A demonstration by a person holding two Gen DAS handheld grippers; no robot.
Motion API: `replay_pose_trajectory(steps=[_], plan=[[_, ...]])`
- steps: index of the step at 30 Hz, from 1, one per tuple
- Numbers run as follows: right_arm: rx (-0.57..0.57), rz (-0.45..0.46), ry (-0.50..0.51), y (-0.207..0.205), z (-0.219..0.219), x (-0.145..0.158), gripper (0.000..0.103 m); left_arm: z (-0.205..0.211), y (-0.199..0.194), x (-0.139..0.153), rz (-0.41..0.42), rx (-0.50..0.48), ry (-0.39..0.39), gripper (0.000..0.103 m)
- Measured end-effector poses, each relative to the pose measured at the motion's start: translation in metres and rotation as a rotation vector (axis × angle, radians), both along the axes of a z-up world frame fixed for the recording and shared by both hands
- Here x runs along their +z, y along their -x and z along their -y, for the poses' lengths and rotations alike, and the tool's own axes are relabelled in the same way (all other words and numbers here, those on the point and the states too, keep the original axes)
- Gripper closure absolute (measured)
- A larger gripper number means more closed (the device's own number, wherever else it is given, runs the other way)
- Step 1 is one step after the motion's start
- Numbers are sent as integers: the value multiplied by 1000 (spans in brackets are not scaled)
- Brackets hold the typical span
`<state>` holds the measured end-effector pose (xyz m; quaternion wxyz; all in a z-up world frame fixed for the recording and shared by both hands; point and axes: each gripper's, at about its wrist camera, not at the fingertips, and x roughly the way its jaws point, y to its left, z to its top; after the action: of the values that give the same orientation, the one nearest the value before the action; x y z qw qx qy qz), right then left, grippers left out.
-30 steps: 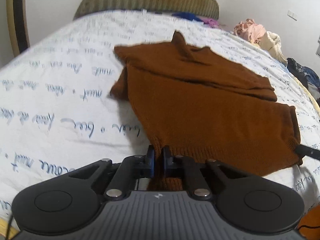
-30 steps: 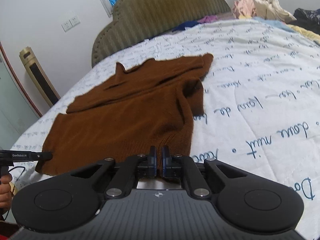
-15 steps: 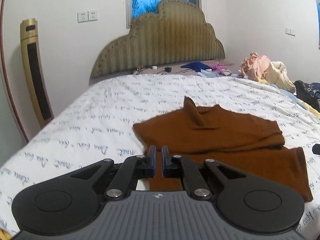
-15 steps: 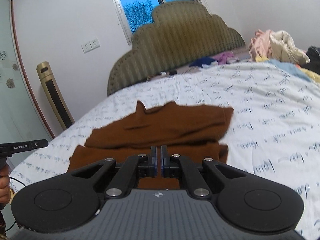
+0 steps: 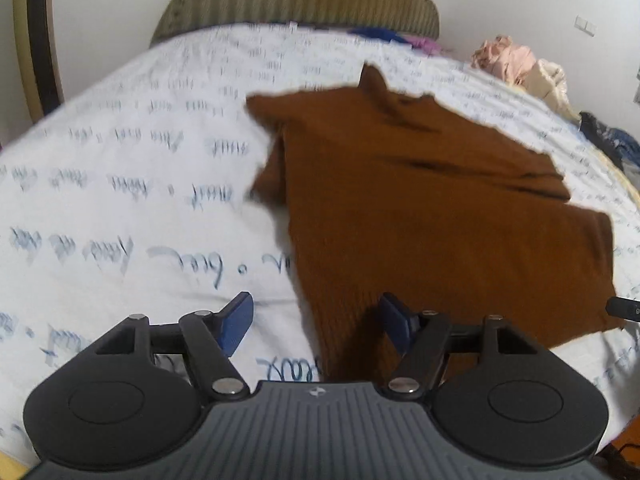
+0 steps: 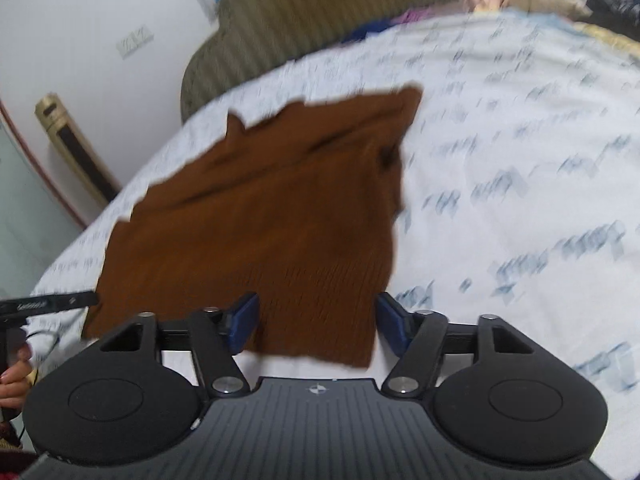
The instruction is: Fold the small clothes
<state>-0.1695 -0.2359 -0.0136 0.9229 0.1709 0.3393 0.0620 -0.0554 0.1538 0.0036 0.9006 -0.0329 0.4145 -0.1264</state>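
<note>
The white script-printed bedspread (image 5: 120, 208) is soft, so I think any drag across it could ruck up the brown knit sweater (image 5: 420, 208) lying flat in the middle with its sleeves folded in. My left gripper (image 5: 316, 316) and right gripper (image 6: 318, 322) have just been opening; both jaws stand wide over the near hem corners, gripping nothing. If I close too shallow, I may pinch one layer only, and the fold would go crooked.
</note>
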Motion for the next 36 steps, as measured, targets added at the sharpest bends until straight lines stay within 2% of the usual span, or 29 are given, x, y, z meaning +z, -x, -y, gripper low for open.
replay_pose_trajectory(steps=[1,2,3,4,5,6,8,11,18,23,25,28,32,36], plan=[[10,10,27,-1,-7,-2,40,2,-1,-3,-1,11,0,32],[21,20,51,-3,-15,-3,47,5,3,-6,10,15,-5,33],[31,28,61,-5,-21,-3,67,11,4,-5,20,-6,-24,36],[44,27,49,-9,-24,-3,79,16,4,-5,28,-25,-34,48],[56,27,20,-13,-26,-5,87,21,5,-3,25,-44,-23,78],[60,33,3,-15,-28,-5,87,22,5,-1,17,-55,-2,94],[58,56,-13,-16,-32,-2,87,26,7,6,33,-66,28,94],[67,116,-79,-10,-29,15,87,30,18,24,124,-54,0,95],[57,306,-66,8,-20,77,87,17,37,86,307,-25,66,95],[68,408,-63,24,-21,109,87,6,51,120,393,-22,127,95],[80,426,-59,30,-23,116,87,4,52,123,400,-29,140,95],[83,413,-46,27,-22,118,87,7,40,119,371,-22,116,95],[64,372,-74,6,-13,113,87,9,16,118,323,-21,138,95],[50,382,-53,-13,-15,115,87,17,-6,123,338,-9,110,95]])
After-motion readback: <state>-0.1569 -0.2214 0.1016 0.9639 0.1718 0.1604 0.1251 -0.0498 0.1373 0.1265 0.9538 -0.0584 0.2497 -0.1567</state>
